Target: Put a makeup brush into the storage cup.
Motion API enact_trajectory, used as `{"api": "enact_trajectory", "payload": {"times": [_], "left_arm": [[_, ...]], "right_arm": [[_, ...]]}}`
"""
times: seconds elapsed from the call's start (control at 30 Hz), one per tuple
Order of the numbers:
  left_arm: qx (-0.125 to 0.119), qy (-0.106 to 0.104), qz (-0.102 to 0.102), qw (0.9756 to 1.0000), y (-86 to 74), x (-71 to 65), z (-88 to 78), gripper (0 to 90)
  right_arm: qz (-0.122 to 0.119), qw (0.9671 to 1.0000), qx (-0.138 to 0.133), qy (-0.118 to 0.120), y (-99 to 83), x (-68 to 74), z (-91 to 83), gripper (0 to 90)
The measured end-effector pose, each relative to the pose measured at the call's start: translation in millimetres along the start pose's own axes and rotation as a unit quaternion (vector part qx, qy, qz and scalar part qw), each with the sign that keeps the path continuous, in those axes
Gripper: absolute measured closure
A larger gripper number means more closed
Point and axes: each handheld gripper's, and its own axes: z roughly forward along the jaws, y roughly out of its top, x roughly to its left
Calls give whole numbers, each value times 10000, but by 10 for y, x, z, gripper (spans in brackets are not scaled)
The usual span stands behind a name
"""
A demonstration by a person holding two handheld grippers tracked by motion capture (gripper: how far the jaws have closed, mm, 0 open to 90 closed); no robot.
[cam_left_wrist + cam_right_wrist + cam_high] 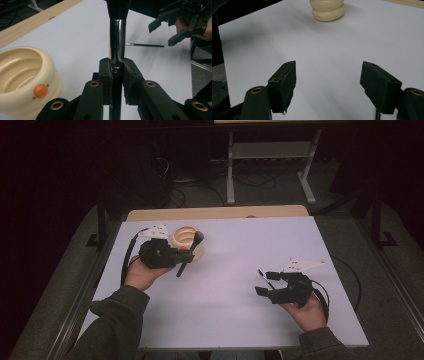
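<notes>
**Left claw grips brush, right claw wide**

High view: the left claw (pixel 184 251) clamps a large brush (pixel 191 251) beside the cream bowl (pixel 186 238) on the desk (pixel 240 270).

Left gripper view: a thin brush (pixel 145 45) lies near the right claw (pixel 165 32).

Right gripper view: the jaws stand wide apart, nothing between them.

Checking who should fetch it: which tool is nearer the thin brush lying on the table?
Right. The right tool hangs open just beside the thin brush. The left tool, shut on a thick brush, is far across by the cream bowl.
</notes>
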Motion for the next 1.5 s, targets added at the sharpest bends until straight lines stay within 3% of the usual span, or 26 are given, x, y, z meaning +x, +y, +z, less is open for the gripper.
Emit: {"api": "enact_trajectory", "payload": {"times": [0.1, 0.53, 0.83, 0.93, 1.27, 1.5], "left_arm": [[32, 66, 47, 10000, 45, 37, -25, 786], [-247, 401, -105, 9988, 336, 272, -161, 785], [-551, 710, -302, 9955, 527, 512, -192, 785], [-682, 838, -446, 9931, 545, 646, -143, 785], [-931, 958, -754, 9882, 548, 993, 40, 786], [-882, 918, -911, 9877, 459, 1141, 191, 785]], "right_arm": [[16, 10000, -1, -5, -11, -8, -7, 270], [-28, 9999, 98, -82, -37, -10, 21, 270], [-30, 9999, 74, -73, -29, -16, 28, 271], [-29, 10000, 43, -50, -17, -11, 33, 271], [-33, 9999, 91, -58, -17, -32, 68, 271], [35, 10000, 50, -75, -24, -63, 44, 264]]}}
